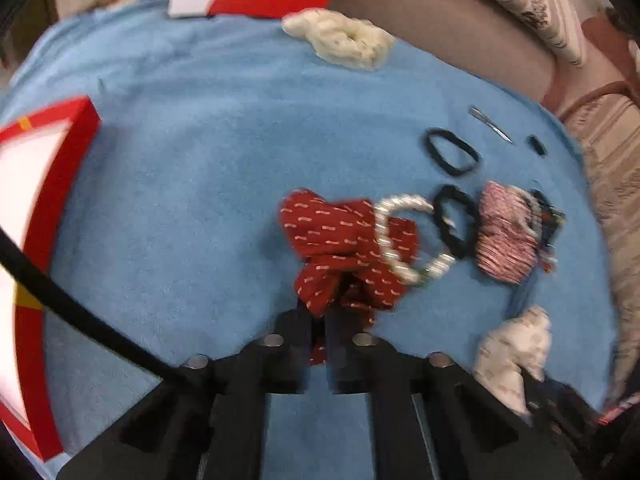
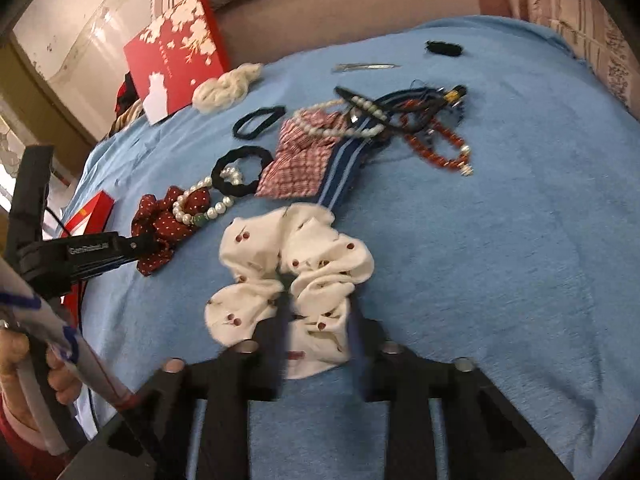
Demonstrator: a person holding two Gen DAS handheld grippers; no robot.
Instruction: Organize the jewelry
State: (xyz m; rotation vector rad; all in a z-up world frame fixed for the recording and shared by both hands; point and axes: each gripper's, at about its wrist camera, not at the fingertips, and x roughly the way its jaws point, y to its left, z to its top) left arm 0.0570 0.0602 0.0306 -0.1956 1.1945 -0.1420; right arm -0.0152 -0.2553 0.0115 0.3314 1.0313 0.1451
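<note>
Right wrist: left tool [image 2: 138, 250] label (white lettering) blurred, unreadable.

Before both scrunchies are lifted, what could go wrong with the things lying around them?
1. The pearl bracelet lies on the dark red scrunchie that the left gripper has pinched, so it may be dragged along or fall off.
2. The white scrunchie in the right gripper touches the striped blue band; lifting it might pull that band and the tangled pile beyond it.
</note>
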